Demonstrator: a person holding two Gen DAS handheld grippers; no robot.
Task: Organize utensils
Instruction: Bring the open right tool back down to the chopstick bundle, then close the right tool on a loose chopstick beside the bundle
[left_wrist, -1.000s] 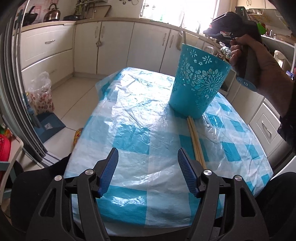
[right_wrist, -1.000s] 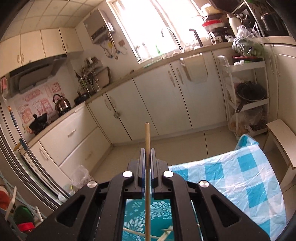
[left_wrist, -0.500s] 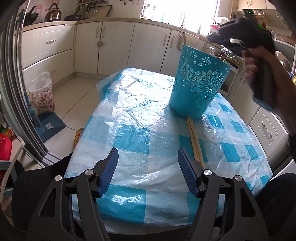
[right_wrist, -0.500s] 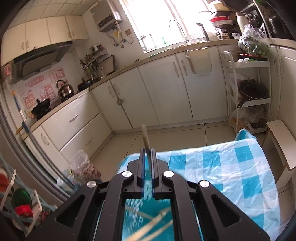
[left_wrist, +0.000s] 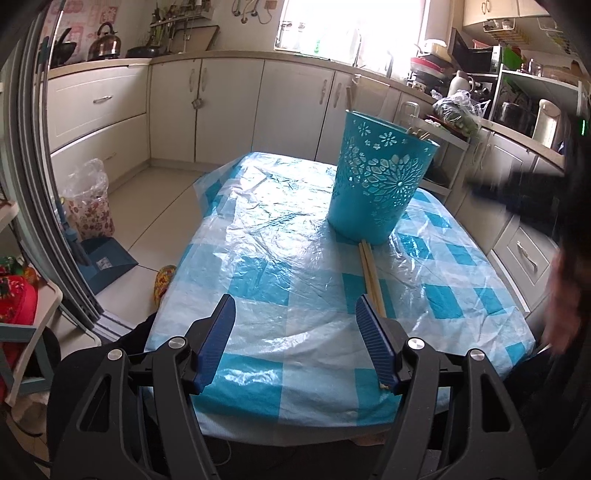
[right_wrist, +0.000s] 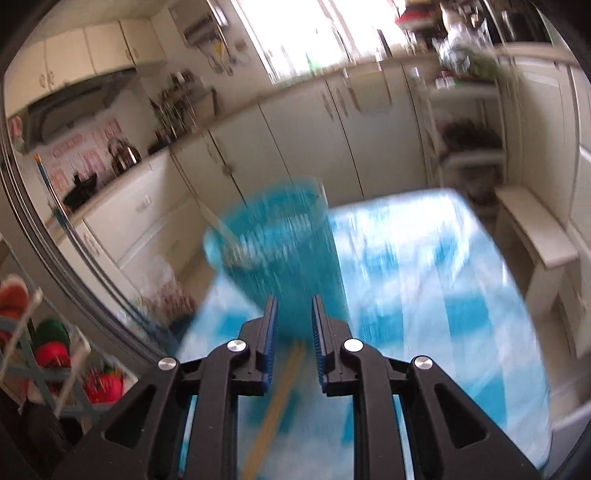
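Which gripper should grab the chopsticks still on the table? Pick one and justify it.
Left, probably. The left gripper hangs open just above the table, the chopsticks passing right by its right finger. The right gripper is blurred in motion and only narrowly open.

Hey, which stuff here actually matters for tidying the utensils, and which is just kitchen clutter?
Part of the job:
- blue holder on the table
- chopsticks inside holder
- chopsticks lying on table
- left tongs, open
- right tongs, open, empty

Just lying about:
- kettle
- floral bag on floor
- blue dustpan
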